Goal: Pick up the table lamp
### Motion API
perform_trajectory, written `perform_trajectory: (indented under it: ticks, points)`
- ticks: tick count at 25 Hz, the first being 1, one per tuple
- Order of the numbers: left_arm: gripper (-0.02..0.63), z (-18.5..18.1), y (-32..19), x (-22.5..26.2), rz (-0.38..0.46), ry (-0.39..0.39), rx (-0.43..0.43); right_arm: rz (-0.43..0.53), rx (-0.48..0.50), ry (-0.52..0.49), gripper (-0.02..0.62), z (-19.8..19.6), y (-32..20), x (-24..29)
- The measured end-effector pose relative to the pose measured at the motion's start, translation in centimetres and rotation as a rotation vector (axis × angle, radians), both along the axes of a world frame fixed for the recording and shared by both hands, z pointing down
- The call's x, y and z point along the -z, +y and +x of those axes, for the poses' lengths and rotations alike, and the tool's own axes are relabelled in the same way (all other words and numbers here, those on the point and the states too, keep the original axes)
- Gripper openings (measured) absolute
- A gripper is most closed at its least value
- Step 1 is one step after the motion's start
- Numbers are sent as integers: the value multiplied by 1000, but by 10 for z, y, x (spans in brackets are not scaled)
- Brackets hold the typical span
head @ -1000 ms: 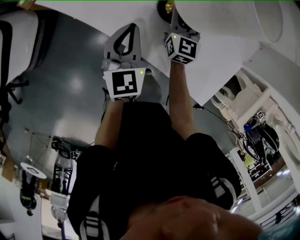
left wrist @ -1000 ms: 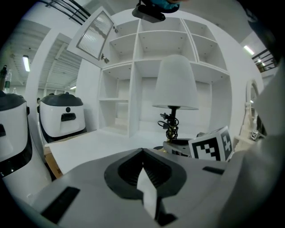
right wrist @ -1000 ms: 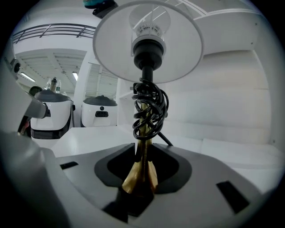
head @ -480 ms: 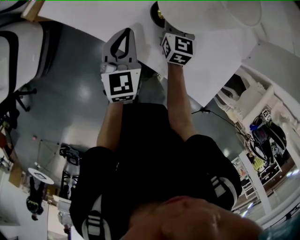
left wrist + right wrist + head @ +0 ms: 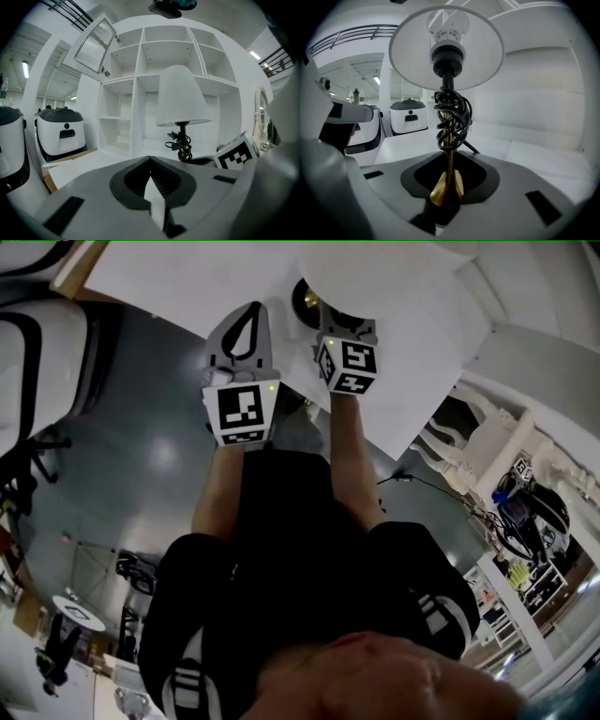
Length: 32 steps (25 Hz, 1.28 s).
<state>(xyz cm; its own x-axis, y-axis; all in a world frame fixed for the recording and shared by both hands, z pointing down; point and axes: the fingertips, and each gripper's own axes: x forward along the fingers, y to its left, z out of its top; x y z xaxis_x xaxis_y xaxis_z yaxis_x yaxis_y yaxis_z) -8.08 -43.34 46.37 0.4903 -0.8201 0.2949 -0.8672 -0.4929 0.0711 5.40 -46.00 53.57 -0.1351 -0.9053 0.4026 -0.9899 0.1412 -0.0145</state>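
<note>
The table lamp has a white shade [image 5: 446,47], a thin brass stem with a black cord coiled round it [image 5: 451,119], and a flared brass foot [image 5: 446,187]. My right gripper [image 5: 446,194] has that foot between its jaws; they are closing and press on it. In the head view the right gripper [image 5: 326,320] reaches in under the shade [image 5: 370,273] beside the dark lamp base [image 5: 305,298]. My left gripper [image 5: 251,307] hangs to its left over the table edge, jaws together and empty. From the left gripper [image 5: 150,159] the lamp [image 5: 180,98] stands ahead to the right.
A white table [image 5: 187,277] lies under both grippers. Behind the lamp stands a white shelving unit [image 5: 154,61] with open compartments. White machines with dark panels [image 5: 61,133] stand on the floor to the left. A grey floor [image 5: 141,427] lies below.
In the head view both grippers have drawn back toward the person. The lamp base and shade have come along with the right gripper.
</note>
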Motion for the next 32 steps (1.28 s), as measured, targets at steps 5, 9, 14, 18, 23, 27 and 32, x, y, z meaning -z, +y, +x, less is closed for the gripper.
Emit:
perform_trajectory:
  ticks: [5,9,14,18,23,27,32]
  points:
    - [9,7,-4,22,33,21,-12,-9,17,-9,111,-1,7,23]
    - [9,19,-11,43,63,40,-21,-23,42,-22,110,2,11,43]
    - [9,23,-26,58,55,43,-28,-23,82,-18,110,-7,5,76]
    - [9,26,-35,76,78,48,-28,-5,104,-44,110,-11,-1,101]
    - [9,29,-44,97,108,56,-17,25,121,-63,110,-10,-5,131]
    - [9,33,-51,112,126,60,-29,66,130,-75,112,-9,-11,158]
    - [9,39,-54,131,157,68,-43,103,142,-64,112,-9,-17,182]
